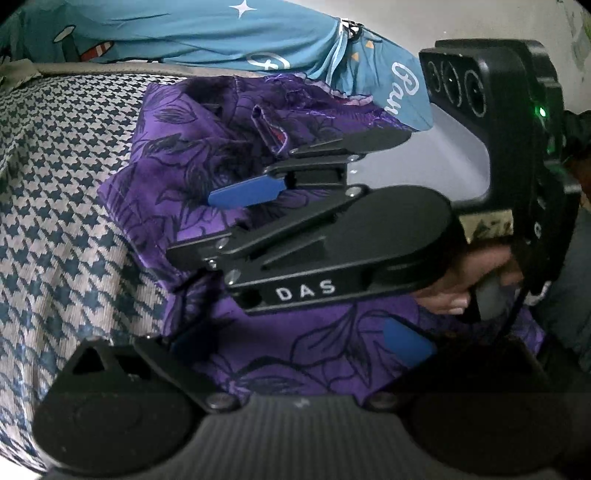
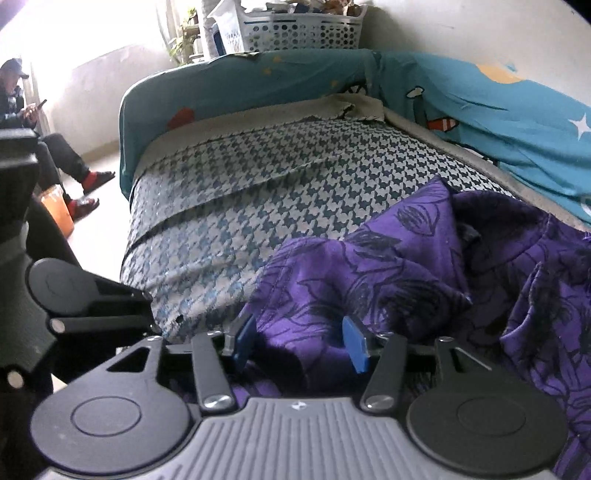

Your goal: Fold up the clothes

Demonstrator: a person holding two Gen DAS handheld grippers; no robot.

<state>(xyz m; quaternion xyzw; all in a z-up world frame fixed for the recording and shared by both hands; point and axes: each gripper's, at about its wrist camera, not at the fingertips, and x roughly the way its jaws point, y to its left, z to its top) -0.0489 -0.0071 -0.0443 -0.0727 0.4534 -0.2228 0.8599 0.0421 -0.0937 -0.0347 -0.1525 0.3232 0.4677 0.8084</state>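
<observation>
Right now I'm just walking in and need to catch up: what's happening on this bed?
A person is folding a purple floral garment on the houndstooth bedcover, one handheld gripper per hand. The right gripper is open, with a ridge of cloth between its fingers. The left gripper is open over the fabric. The garment is crumpled, not yet folded.

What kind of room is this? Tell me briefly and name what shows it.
Probably a bedroom in a home. A bed with a houndstooth cover and a teal cartoon-print sheet fills the view, a white laundry basket stands behind it, and a crumpled purple floral garment lies on the bed.
</observation>
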